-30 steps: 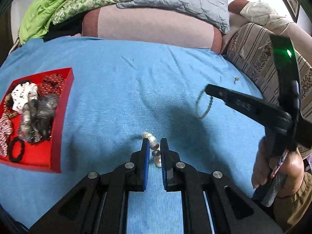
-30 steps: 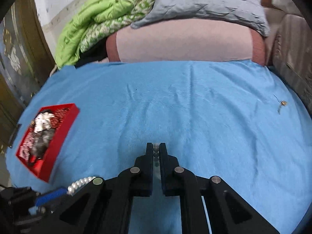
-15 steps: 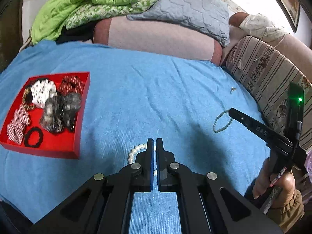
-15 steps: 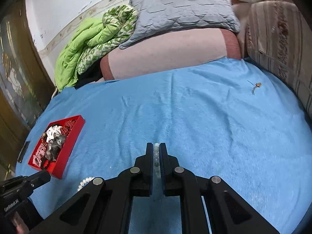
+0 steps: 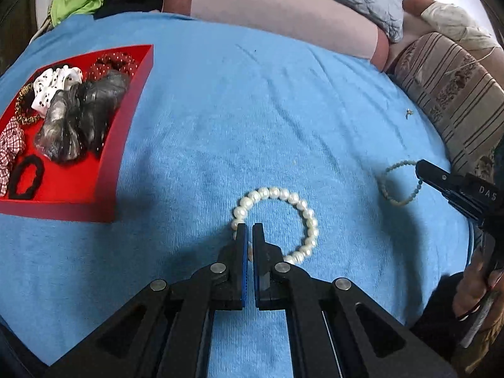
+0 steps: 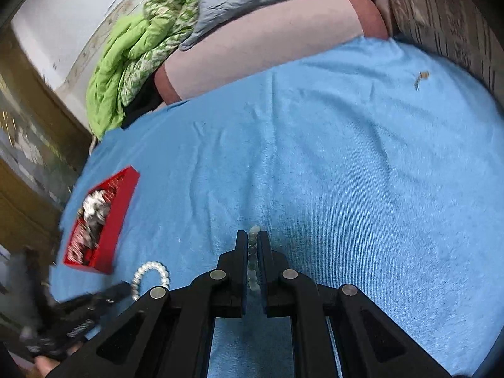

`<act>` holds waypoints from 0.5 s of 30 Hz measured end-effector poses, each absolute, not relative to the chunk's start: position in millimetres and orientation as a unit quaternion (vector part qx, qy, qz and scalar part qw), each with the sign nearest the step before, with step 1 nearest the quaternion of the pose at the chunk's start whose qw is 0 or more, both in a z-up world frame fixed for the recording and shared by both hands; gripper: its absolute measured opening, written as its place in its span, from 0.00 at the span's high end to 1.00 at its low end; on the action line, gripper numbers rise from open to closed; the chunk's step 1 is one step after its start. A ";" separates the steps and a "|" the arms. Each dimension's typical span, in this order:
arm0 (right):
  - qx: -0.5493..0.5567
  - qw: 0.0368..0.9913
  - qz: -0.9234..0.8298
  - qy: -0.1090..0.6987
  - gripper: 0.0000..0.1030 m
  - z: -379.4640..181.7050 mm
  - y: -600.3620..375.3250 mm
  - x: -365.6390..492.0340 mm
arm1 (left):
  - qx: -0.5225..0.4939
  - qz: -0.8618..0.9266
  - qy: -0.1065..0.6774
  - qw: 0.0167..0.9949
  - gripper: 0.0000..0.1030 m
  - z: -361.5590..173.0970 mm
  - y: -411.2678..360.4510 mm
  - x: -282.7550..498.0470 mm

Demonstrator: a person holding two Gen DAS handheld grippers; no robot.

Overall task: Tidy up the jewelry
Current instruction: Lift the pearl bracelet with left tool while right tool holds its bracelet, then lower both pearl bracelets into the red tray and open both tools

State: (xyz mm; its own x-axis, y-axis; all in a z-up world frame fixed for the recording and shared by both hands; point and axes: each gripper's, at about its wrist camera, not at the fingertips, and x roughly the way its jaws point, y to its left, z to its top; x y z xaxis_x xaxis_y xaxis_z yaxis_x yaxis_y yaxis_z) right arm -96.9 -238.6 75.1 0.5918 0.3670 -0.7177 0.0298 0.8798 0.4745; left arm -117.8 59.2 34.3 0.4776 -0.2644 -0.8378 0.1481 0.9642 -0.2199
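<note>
My left gripper [image 5: 249,230] is shut on a white pearl bracelet [image 5: 283,195], whose loop hangs out ahead of the fingers over the blue sheet. My right gripper [image 6: 252,236] is shut on a pale green bead bracelet [image 6: 253,231]; its beads show between the fingers. In the left wrist view the green bracelet [image 5: 393,189] hangs from the right gripper [image 5: 422,167] at the right. The red tray [image 5: 132,119] with hair scrunchies lies at the left. In the right wrist view the tray [image 6: 116,214] and the pearl bracelet [image 6: 151,271] show at the lower left.
A small earring [image 5: 409,112] lies on the blue sheet [image 5: 252,110] near the striped cushion [image 5: 456,100]; it also shows in the right wrist view [image 6: 420,78]. Pink bolster [image 5: 283,9], grey pillow and green quilt [image 6: 132,63] line the far side.
Both grippers have dropped closer to the sheet. The pearl loop now shows spread out ahead of the left fingers. The red tray has come nearer in the left wrist view.
</note>
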 end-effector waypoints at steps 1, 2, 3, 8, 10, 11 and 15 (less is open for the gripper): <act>0.239 0.860 0.097 0.441 0.92 73.6 -243.7 -97.4 | -0.054 -0.119 0.495 0.859 0.96 33.9 58.8 -117.0; 0.250 0.856 0.097 0.442 0.92 71.7 -248.1 -97.2 | -0.050 -0.117 0.494 0.860 0.93 33.3 57.8 -116.1; 0.258 0.853 0.096 0.443 0.92 70.2 -250.9 -96.9 | -0.046 -0.114 0.495 0.860 0.88 32.1 57.8 -114.3; 0.255 0.849 0.092 0.453 0.92 65.7 -248.3 -93.5 | -0.046 -0.116 0.491 0.862 0.77 23.6 58.1 -109.1; 0.235 0.854 0.090 0.455 0.92 66.6 -241.3 -92.3 | -0.021 -0.115 0.486 0.866 0.77 23.3 50.0 -109.0; 0.225 0.857 0.088 0.455 0.92 67.1 -238.4 -92.2 | -0.008 -0.112 0.484 0.868 0.80 23.1 46.5 -109.6; 0.174 0.875 0.075 0.445 0.93 72.1 -226.4 -93.7 | -0.013 -0.129 0.486 0.864 0.91 28.1 43.6 -110.7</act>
State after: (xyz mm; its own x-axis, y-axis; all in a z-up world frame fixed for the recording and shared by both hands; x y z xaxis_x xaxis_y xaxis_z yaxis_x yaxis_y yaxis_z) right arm -93.7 -226.4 72.1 0.5928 0.2861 -0.7528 0.0244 0.9279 0.3719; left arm -110.7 43.6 28.1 0.4944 -0.2350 -0.8368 0.2093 0.9666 -0.1478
